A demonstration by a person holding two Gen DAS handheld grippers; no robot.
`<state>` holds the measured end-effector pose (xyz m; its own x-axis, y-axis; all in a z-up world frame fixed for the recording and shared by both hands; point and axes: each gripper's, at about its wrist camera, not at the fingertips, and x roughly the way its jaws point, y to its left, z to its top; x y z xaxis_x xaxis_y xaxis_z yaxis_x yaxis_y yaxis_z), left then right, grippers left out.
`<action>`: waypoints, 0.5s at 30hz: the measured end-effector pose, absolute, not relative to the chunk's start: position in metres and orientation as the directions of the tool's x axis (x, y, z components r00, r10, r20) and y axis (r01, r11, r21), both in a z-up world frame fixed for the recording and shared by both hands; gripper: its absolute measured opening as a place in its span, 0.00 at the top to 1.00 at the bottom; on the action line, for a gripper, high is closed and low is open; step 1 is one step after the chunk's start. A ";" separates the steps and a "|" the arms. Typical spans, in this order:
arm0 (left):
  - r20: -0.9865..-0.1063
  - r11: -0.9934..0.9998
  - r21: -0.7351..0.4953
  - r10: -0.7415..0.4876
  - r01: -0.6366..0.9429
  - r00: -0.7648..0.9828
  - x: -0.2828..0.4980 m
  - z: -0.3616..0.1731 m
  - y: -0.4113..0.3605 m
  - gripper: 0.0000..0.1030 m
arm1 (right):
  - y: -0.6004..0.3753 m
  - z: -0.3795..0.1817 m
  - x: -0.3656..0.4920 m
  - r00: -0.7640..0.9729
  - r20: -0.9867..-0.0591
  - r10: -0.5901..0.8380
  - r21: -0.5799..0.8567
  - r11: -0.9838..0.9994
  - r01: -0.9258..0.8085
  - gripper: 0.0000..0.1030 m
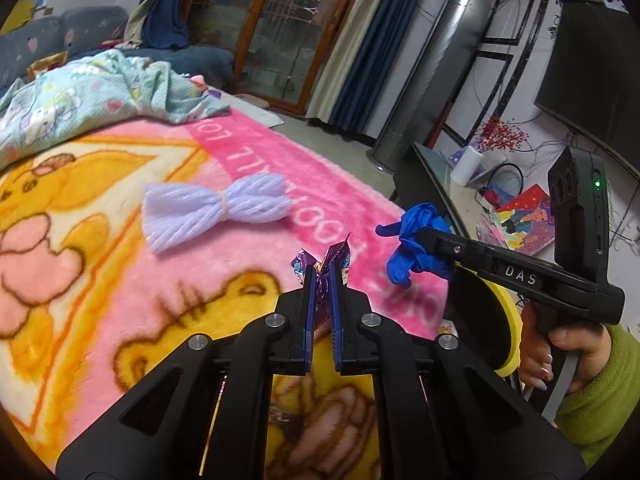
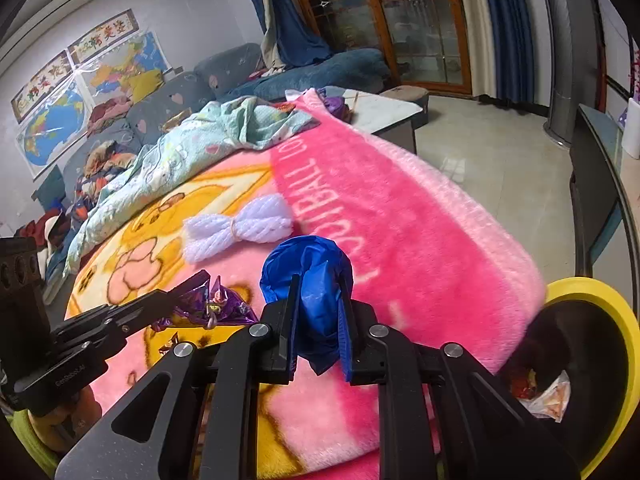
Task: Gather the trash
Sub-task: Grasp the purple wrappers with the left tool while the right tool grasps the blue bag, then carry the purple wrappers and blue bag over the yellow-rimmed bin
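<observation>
My left gripper (image 1: 321, 270) is shut on a crinkled purple foil wrapper (image 1: 320, 264) and holds it just above the pink blanket (image 1: 260, 152). My right gripper (image 2: 318, 284) is shut on a crumpled blue glove (image 2: 306, 264), also held above the blanket. The right gripper with the blue glove (image 1: 416, 248) shows at the right of the left wrist view. The left gripper with the purple wrapper (image 2: 208, 304) shows at the lower left of the right wrist view. A yellow-rimmed black bin (image 2: 592, 360) with trash inside stands beside the blanket's right edge.
A lilac yarn bundle (image 1: 216, 210) lies on the blanket ahead of both grippers. A pale green patterned cloth (image 1: 100, 96) is heaped at the far end. A sofa (image 2: 224, 76), glass doors, a standing air conditioner (image 1: 436, 68) and a TV bench (image 1: 440, 176) surround the area.
</observation>
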<state>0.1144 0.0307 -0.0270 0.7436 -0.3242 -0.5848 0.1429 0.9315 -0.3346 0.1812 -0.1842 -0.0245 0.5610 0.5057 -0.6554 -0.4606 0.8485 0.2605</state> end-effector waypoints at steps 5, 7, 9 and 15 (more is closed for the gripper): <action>-0.574 0.929 -0.327 -0.343 0.176 0.744 0.114 -0.020 0.016 0.97 | -0.198 -0.016 0.178 0.583 -0.643 0.497 0.255 0.857 -0.449 0.85; -0.569 0.926 -0.327 -0.352 0.188 0.743 0.114 -0.017 0.011 0.97 | -0.204 -0.012 0.177 0.592 -0.638 0.493 0.255 0.860 -0.441 0.85; -0.565 0.926 -0.320 -0.357 0.201 0.744 0.113 -0.014 0.004 0.97 | -0.211 -0.009 0.175 0.601 -0.634 0.487 0.254 0.865 -0.433 0.85; -0.555 0.919 -0.307 -0.385 0.249 0.737 0.114 -0.008 -0.018 0.97 | -0.232 -0.003 0.171 0.626 -0.626 0.466 0.248 0.879 -0.407 0.85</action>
